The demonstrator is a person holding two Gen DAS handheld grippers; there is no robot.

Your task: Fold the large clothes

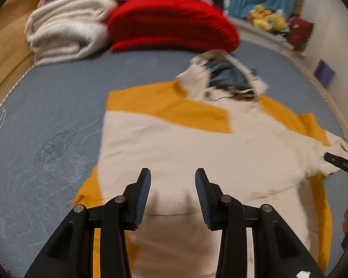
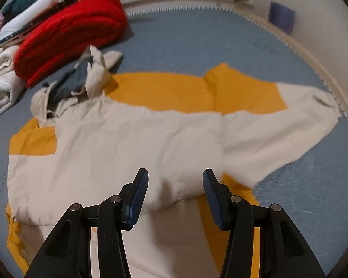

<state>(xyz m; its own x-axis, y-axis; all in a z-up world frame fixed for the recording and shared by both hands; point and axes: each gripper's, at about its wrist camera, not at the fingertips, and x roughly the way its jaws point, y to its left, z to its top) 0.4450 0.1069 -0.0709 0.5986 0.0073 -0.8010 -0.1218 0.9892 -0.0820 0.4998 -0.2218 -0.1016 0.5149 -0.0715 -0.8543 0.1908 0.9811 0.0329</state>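
Left wrist view: my left gripper (image 1: 172, 183) hangs with fingers spread, gripping nothing, over the cream-and-yellow hoodie (image 1: 197, 143) lying flat on the grey bed (image 1: 58, 106). Right wrist view: my right gripper (image 2: 175, 183) is likewise spread over the hoodie; the red blanket (image 2: 69, 34) lies beyond its hood.

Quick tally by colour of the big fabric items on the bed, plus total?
Cream and mustard: 1, the hooded jacket spread flat
Red: 1, the folded blanket
Off-white: 1, the folded blanket
Total: 3
The blurred stack behind them is not counted; its pieces cannot be told apart.
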